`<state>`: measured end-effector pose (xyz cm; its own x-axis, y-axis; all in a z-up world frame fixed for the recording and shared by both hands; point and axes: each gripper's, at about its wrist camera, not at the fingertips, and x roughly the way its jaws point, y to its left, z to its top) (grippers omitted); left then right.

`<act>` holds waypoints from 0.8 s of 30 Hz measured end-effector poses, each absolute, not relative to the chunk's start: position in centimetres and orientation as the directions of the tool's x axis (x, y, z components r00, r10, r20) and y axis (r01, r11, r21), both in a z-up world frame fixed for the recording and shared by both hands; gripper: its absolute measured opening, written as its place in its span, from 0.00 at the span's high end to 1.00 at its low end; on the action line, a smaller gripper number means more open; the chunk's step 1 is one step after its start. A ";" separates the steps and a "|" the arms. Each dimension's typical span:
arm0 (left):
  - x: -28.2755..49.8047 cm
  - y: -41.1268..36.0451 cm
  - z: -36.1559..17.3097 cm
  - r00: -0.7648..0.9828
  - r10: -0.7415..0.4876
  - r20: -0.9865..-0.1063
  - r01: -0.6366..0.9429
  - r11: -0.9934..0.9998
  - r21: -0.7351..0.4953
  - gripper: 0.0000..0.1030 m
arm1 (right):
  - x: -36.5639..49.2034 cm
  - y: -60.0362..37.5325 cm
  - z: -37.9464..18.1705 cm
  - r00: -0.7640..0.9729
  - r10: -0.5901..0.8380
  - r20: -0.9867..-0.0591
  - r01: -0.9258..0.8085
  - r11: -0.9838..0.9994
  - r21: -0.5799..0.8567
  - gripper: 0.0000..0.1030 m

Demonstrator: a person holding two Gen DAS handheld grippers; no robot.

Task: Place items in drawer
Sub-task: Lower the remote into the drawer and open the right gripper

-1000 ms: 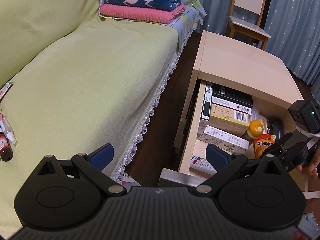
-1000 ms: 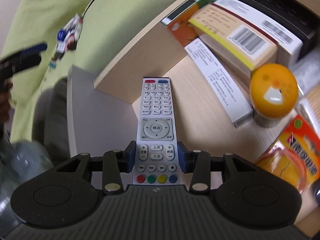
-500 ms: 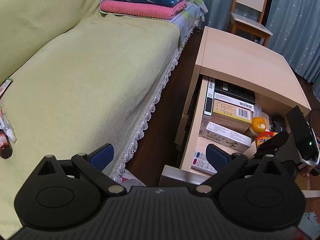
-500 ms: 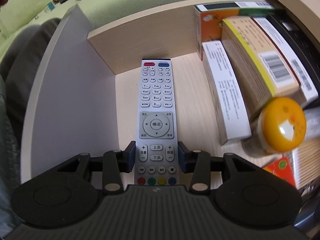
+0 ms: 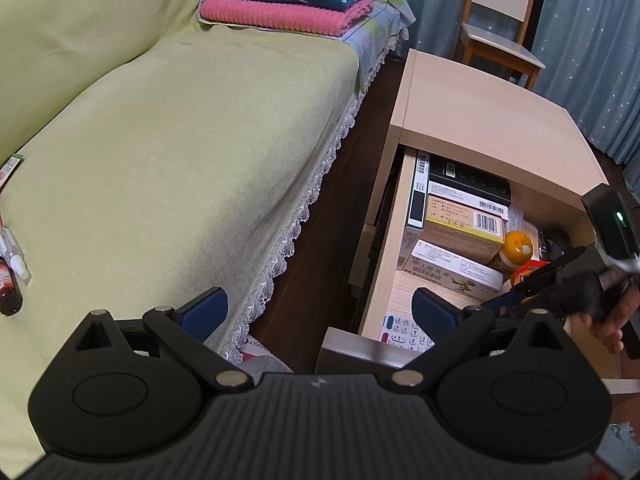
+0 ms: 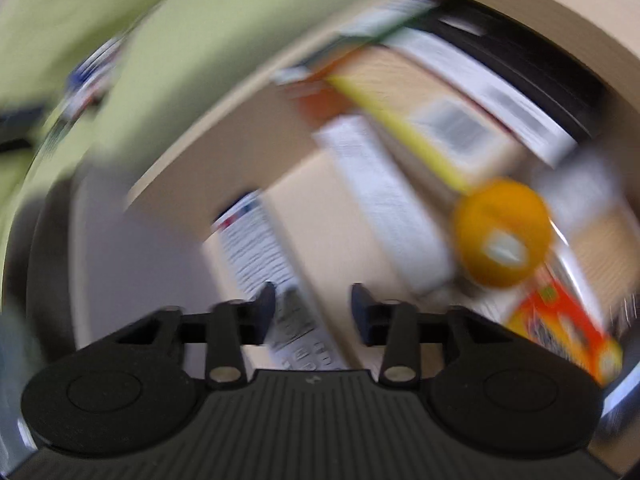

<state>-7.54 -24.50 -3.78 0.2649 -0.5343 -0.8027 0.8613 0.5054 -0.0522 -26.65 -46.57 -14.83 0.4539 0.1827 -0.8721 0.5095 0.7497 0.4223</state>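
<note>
The open drawer (image 5: 378, 264) of a pale wood cabinet holds several boxes (image 5: 460, 228) and an orange-capped jar (image 5: 516, 246). A white remote (image 5: 402, 328) lies flat in its front left corner. In the blurred right wrist view the remote (image 6: 256, 256) runs slantwise below my right gripper (image 6: 314, 306). Its jaws stand apart and the remote does not fill the gap. The jar (image 6: 502, 236) sits to the right. A gloved hand (image 5: 580, 296) holds that gripper at the drawer's right side. My left gripper (image 5: 320, 312) hovers open and empty near the drawer's front left corner.
A sofa with a green cover (image 5: 180, 160) runs along the left; a small dark bottle (image 5: 8, 292) and pens (image 5: 16, 256) lie at its near edge. Folded towels (image 5: 288, 4) sit at its far end. A wooden chair (image 5: 500, 40) stands behind the cabinet top (image 5: 480, 120).
My right gripper has let go of the remote, which now lies in the drawer's front left corner. The right view swings fast and blurs. The left gripper stays open and has barely moved.
</note>
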 end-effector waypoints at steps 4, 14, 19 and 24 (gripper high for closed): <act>-7.6 -24.6 -4.0 0.256 -0.535 -0.805 0.865 0.499 -0.057 0.04 | -27.0 -47.1 -15.5 0.390 0.148 -0.909 0.652 0.653 0.386 0.86; -7.5 -24.6 -4.2 0.245 -0.537 -0.808 0.866 0.496 -0.067 0.04 | -25.9 -47.3 -15.8 0.404 0.240 -0.883 0.660 0.591 0.463 0.86; -7.5 -24.6 -4.3 0.239 -0.538 -0.809 0.867 0.493 -0.072 0.04 | -25.0 -47.5 -15.4 0.391 0.297 -0.871 0.617 0.618 0.488 0.86; -7.5 -24.6 -4.3 0.235 -0.540 -0.809 0.869 0.489 -0.074 0.04 | -24.8 -47.7 -15.1 0.373 0.305 -0.876 0.610 0.631 0.479 0.85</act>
<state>-7.47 -24.58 -4.29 0.2346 -0.5397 -0.8085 0.8691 0.4890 -0.0742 -24.75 -47.70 -15.14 0.3734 0.3048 -0.8761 0.6098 0.6311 0.4795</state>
